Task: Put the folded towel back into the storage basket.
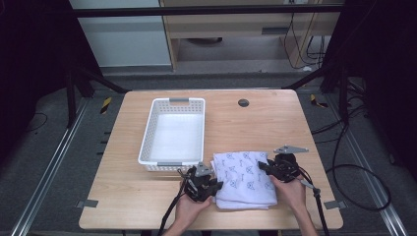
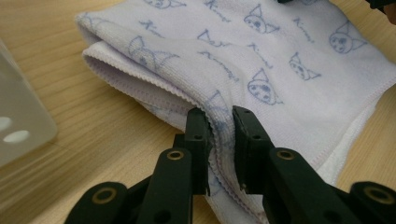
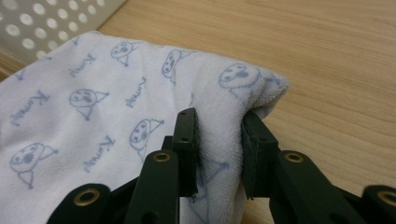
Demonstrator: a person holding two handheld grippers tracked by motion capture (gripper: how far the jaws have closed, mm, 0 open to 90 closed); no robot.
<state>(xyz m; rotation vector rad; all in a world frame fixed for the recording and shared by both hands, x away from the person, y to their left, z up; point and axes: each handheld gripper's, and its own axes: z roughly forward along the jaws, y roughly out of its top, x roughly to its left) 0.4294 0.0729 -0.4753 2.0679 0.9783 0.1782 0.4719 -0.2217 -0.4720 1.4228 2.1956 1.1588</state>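
A folded white towel (image 1: 244, 179) with small blue drawings lies on the wooden table (image 1: 147, 196), near its front edge. My left gripper (image 1: 214, 187) is at the towel's left edge, and in the left gripper view its jaws pinch a fold of the towel (image 2: 280, 56) between the pads. My right gripper (image 1: 263, 167) is at the towel's right far corner. The right gripper view shows thick towel (image 3: 93, 107) cloth bunched between its two jaws, which press on it.
A white perforated basket (image 1: 173, 135), with nothing in it, stands just behind and left of the towel; its wall (image 2: 18, 130) is close to my left gripper. A round dark cable hole (image 1: 243, 103) sits at the table's back. Bare wood lies to the right (image 3: 336, 56).
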